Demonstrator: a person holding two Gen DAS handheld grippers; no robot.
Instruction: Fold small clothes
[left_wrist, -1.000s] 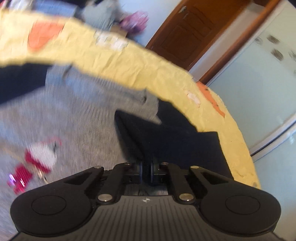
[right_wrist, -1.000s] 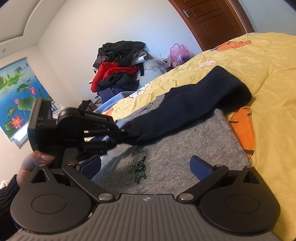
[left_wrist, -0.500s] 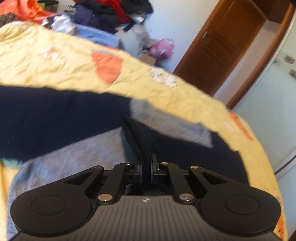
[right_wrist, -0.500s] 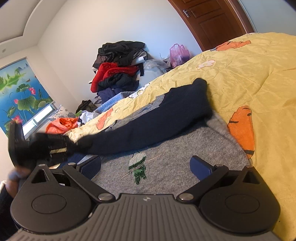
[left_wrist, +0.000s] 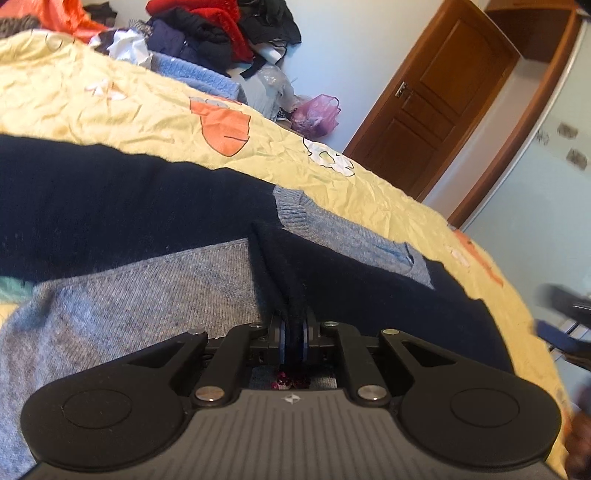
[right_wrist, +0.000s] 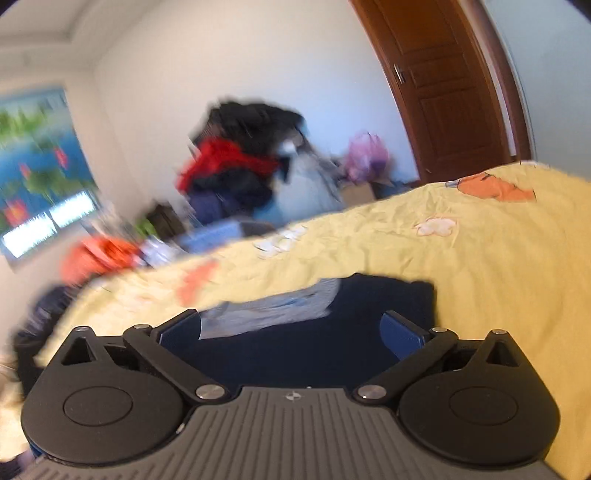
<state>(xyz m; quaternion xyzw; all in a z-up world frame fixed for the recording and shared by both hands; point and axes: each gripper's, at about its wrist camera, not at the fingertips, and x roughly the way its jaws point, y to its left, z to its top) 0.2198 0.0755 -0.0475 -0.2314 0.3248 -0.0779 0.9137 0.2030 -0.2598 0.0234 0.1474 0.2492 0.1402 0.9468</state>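
Left tool (left_wrist: 291, 338) pinches navy sleeve (left_wrist: 284, 280); right tool (right_wrist: 291, 332) spread wide.

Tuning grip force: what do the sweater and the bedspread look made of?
Sweater: soft matte knit, likely wool or acrylic; visible stitch rows and ribbed collar, with fuzzy navy sleeves. Bedspread: thin woven cloth, probably cotton; finely creased, matte, printed.

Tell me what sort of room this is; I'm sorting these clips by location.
Most likely a bedroom in a home. The sweater lies on a bed with a yellow cartoon-print bedspread, a pile of clothes sits beyond it, and a wooden door stands in the far wall.
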